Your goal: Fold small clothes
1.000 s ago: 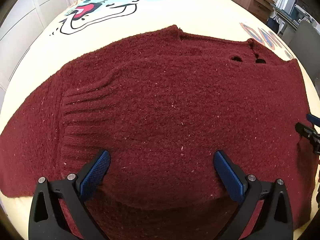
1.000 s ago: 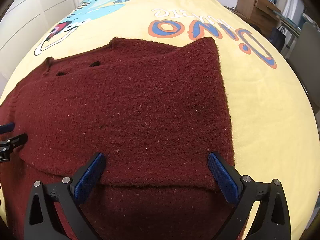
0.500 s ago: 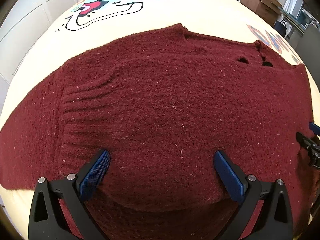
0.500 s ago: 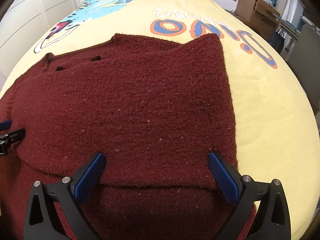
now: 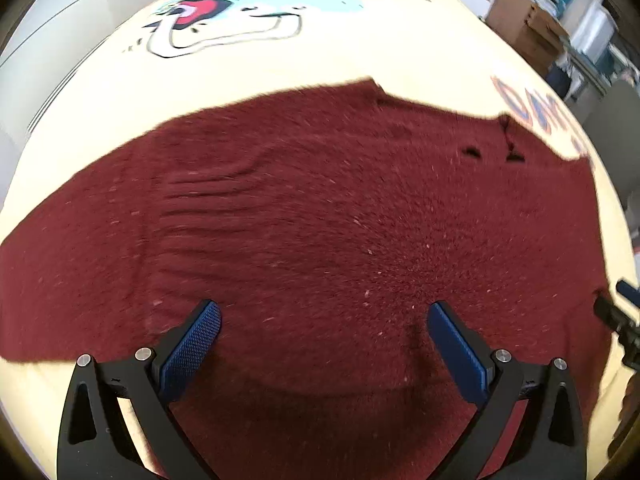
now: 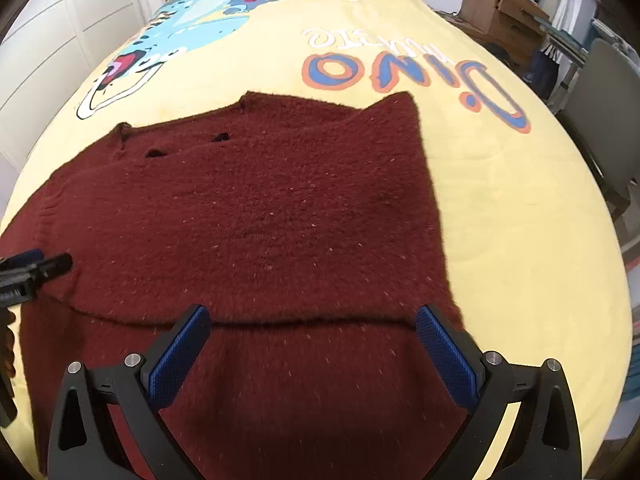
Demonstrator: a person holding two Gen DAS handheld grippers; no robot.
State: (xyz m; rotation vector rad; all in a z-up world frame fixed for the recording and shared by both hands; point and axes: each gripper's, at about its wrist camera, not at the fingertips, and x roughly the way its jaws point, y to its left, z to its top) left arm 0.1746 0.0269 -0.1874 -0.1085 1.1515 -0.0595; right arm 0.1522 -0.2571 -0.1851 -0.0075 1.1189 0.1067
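Observation:
A dark red knitted sweater (image 5: 320,220) lies spread on a yellow bedspread (image 6: 520,208); it also shows in the right wrist view (image 6: 256,216). Its upper layer is folded over the near part, with a fold edge (image 6: 304,322) running across between the right fingers. A ribbed cuff or sleeve (image 5: 200,208) lies on the left. My left gripper (image 5: 324,340) is open and empty just above the near part of the sweater. My right gripper (image 6: 312,344) is open and empty over the fold edge. Each gripper's tip shows at the edge of the other's view.
The bedspread carries a cartoon dinosaur print (image 5: 240,12) and "Dino" lettering (image 6: 412,72). White wardrobe doors (image 6: 44,60) stand on the left. A wooden cabinet (image 6: 500,12), shelves and a grey chair (image 6: 600,120) stand on the right of the bed.
Both grippers have drawn back and risen a little, so more of the bedspread shows beyond the sweater. The sweater lies as before. Both grippers stay open.

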